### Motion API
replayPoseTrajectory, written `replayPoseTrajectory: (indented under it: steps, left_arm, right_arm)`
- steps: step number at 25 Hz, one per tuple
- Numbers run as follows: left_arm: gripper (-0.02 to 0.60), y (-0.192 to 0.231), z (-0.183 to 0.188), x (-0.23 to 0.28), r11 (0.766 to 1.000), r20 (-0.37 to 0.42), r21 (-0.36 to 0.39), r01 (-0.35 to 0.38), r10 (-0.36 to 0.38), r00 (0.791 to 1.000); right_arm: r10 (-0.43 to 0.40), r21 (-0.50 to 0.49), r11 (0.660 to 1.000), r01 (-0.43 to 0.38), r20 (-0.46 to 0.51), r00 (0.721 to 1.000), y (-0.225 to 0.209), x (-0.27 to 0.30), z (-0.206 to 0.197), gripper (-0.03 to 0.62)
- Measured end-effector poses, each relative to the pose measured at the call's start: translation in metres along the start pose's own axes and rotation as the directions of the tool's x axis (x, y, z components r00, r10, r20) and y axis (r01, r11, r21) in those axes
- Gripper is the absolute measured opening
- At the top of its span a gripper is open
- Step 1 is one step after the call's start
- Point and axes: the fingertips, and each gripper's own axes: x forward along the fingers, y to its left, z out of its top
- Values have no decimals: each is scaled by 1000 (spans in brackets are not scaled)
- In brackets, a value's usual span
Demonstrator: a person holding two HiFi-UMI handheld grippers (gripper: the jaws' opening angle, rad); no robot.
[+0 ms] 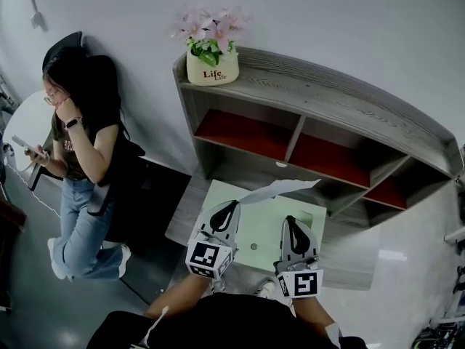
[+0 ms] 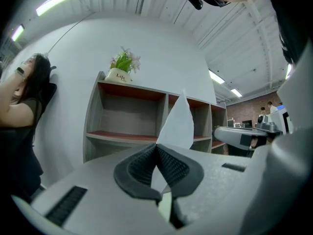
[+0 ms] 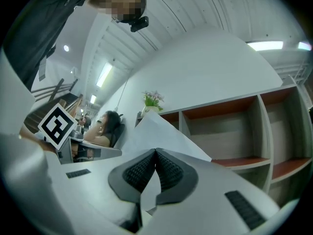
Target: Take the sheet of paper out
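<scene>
1. As both tools are closed on it, the sheet of paper (image 1: 280, 189) is held in the air betw. them. It hangs above a pale green tabletop (image 1: 254, 242), in front of a grey shelf unit (image 1: 327, 122) w/ red-lined compartments.
2. Key relation: the sheet runs away from the jaws toward the far side, i.e. toward the shelf. Its near edge is pinched. Its far edge is free and is seen close to the shelf's lower front; whether it touches there cannot be told. No part of the sheet is seen inside a compartment.
3. Long axis: in the head view the sheet is seen nearly edge-on, as a thin pale band stretched left to right, its right end slightly farther away.
4. Left gripper (image 1: 224, 217): the jaws are shut, w/ the ribbed pads pressed on the sheet's near-left part. In the left gripper view the paper rises as a narrow tongue straight out of the pads. The tool is pointed level at the shelf.
5. Right gripper (image 1: 294, 233): the jaws are likewise clamped on the sheet, at its near-right part. In the right gripper view the paper fans up and to the left. The tool is tipped a little upward.
6. The two tools are held side by side, close but apart, approx. equally near the sheet.
7. Judgement: the sheet looks freed already, so a pull toward the near side w/ both grips kept would be called for.
8. Also seen: a flower pot (image 1: 212, 64) on the shelf top, and a person (image 1: 80, 144) by the wall at far left.
</scene>
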Motion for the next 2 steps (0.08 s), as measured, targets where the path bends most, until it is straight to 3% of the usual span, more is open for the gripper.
replayPoseTrajectory:
  steps: [2]
  left_arm:
    - [7, 7, 5, 2, 1000, 3, 5, -6, 6, 1000]
  right_arm:
    - [7, -5, 1000, -7, 12, 1000, 0, 9, 5, 21]
